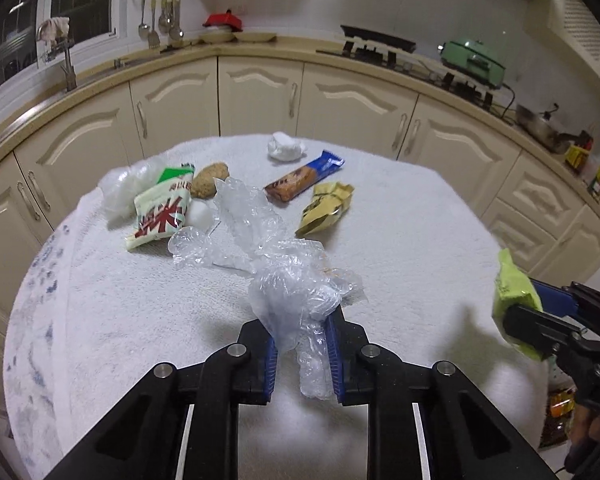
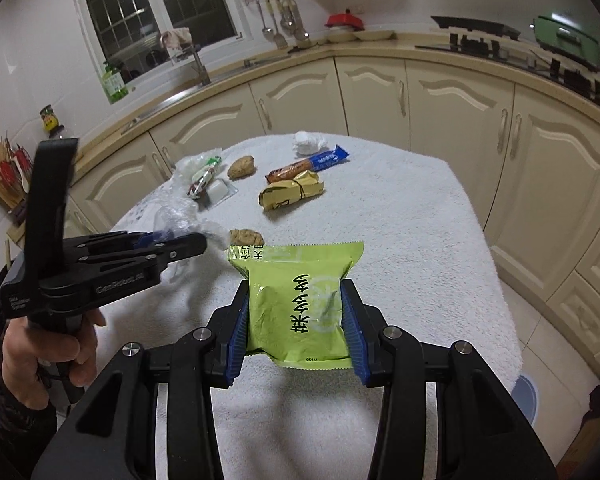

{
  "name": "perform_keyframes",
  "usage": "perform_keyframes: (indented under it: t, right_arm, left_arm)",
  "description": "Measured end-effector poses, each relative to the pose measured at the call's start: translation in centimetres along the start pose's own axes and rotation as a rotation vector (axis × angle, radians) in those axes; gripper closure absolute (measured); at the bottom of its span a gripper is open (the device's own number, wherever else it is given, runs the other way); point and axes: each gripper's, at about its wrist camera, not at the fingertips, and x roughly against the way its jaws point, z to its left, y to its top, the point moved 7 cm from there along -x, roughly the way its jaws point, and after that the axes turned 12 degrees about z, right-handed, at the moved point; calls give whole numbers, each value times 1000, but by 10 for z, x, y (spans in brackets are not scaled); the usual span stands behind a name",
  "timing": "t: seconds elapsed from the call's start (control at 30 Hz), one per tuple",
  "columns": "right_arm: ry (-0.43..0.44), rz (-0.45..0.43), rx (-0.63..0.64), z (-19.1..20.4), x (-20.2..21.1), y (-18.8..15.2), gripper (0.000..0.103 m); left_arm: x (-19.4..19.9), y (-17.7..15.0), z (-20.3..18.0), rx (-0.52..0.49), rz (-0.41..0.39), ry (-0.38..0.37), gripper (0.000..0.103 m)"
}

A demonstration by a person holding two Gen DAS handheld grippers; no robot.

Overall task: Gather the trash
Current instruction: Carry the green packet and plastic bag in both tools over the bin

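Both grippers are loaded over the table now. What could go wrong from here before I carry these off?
1. The clear plastic bag in the left gripper trails toward the other trash, so lifting may drag the red-and-white wrapper.
2. The right gripper pinches the green packet by its edges only; it may slip.

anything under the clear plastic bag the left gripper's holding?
Partly visible. Through the clear plastic bag held by the left gripper, a brownish lump shows; the right wrist view shows a brown crumbly lump on the white towel beside it. Anything else beneath the crumpled film is hidden.
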Motion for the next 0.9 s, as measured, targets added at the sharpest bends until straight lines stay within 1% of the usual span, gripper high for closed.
perform_keyframes:
  t: [0.1,0.23,0.4,0.57,0.67,0.77,0.9]
  right_arm:
    - [3,-34,-14,-4,17,0,60]
    - [-5,-70,-19,-8,39,-1,60]
    - [-15,-128,-26,-16,73,-2,60]
    - [-43,-192,-62,-40,110,-5,60]
    - [-75,-222,-90,-59,131,-11,60]
    - [-104,-241,-123,-77,148,-20,60]
    - [-159,-257,-188,-115,172,-40,60]
  left_arm:
    - [24,-9,-17,-21,-40,3,85]
    - [53,-20,-39,-36,-99,30,85]
    - [81,-36,-66,-53,-150,9,85]
    - [103,-44,-104,-104,-203,-19,85]
    - [109,-45,-128,-140,-223,-38,85]
    - [110,-44,-159,-181,-231,-73,85]
    - [97,-40,-208,-241,-222,-128,85]
